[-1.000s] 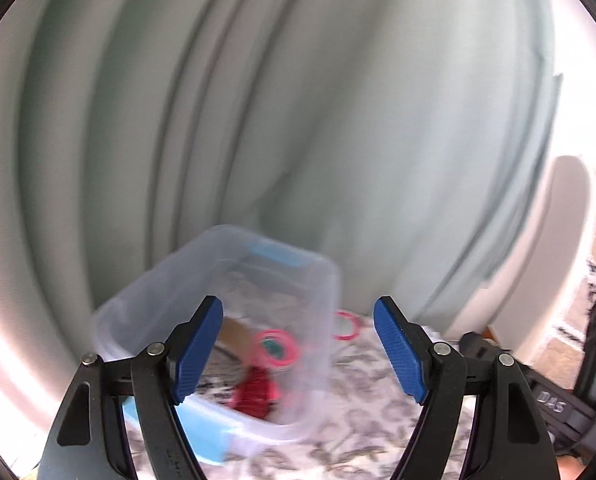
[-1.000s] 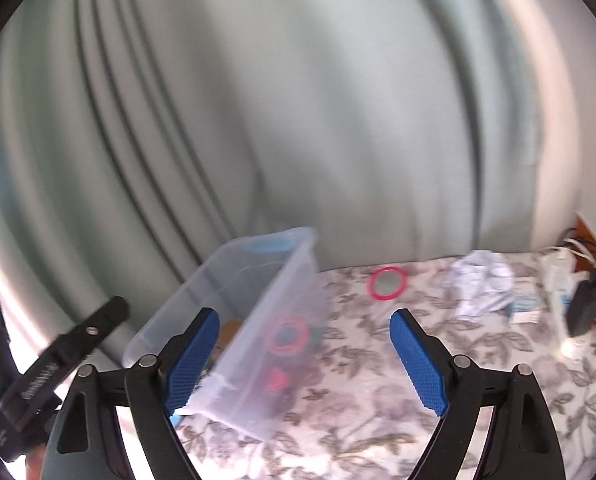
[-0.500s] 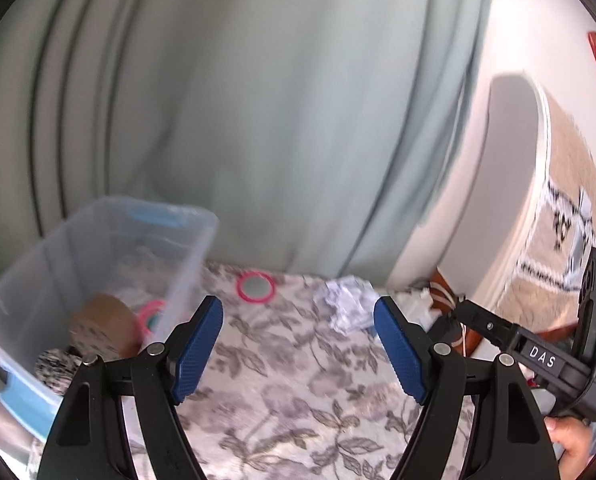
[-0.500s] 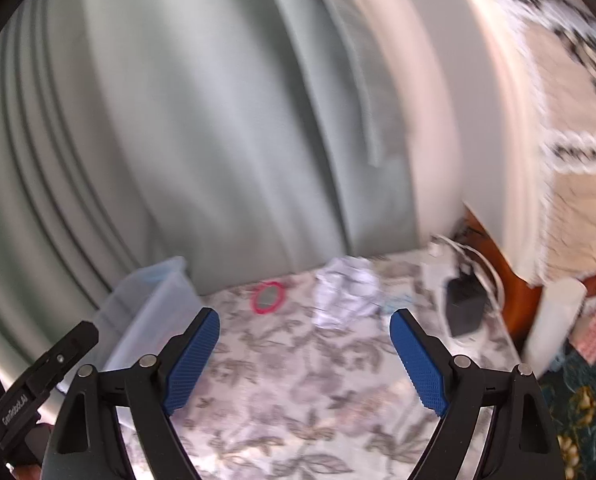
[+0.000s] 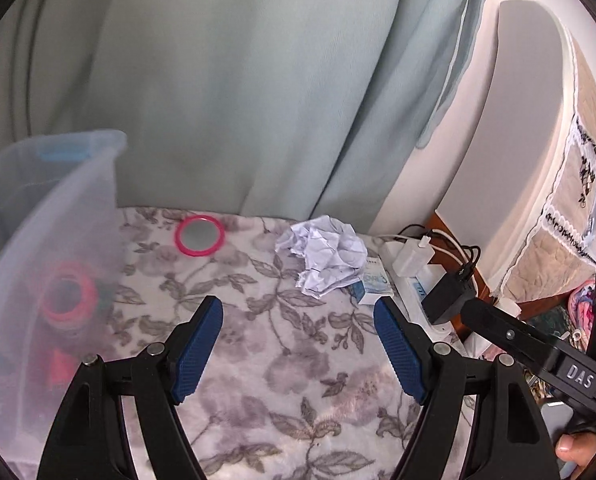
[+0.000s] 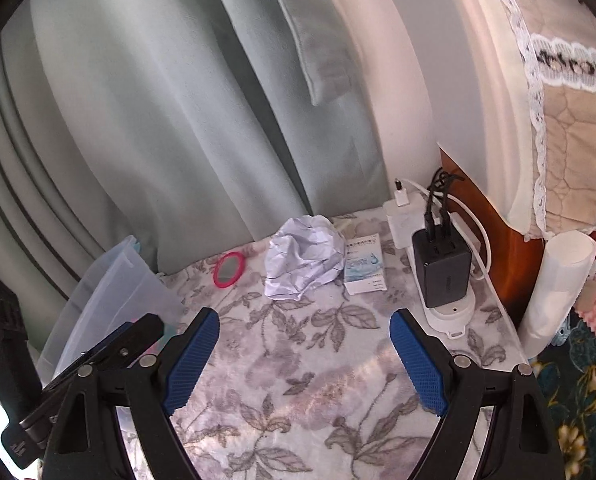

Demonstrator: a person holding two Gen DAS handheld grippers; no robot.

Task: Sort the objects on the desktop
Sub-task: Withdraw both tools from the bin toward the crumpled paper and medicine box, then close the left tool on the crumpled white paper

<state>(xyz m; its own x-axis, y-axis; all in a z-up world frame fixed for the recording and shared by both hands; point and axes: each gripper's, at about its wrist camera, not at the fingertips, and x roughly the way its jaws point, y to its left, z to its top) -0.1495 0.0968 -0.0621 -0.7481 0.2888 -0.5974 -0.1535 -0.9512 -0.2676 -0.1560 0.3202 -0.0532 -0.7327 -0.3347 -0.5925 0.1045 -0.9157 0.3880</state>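
Observation:
A crumpled white paper ball (image 5: 325, 255) (image 6: 304, 263) lies on the floral cloth, ahead of both grippers. Left of it sits a small round mirror with a pink rim (image 5: 199, 235) (image 6: 228, 269). A small white and blue box (image 5: 373, 285) (image 6: 364, 264) lies right of the paper. A clear plastic bin (image 5: 37, 264) (image 6: 109, 292) at the left holds pink tape rolls and red items. My left gripper (image 5: 298, 348) is open and empty above the cloth. My right gripper (image 6: 305, 360) is open and empty too, short of the paper.
A white power strip with a black charger (image 6: 440, 274) (image 5: 450, 298) and a white charger (image 6: 404, 220) lies at the right edge. A white roll (image 6: 558, 292) stands beside a wooden headboard. A pale green curtain (image 5: 237, 80) hangs behind the table.
Both views have swung right, away from the bin, toward the paper ball and box. The bin now sits at the left edge; both grippers stay open.

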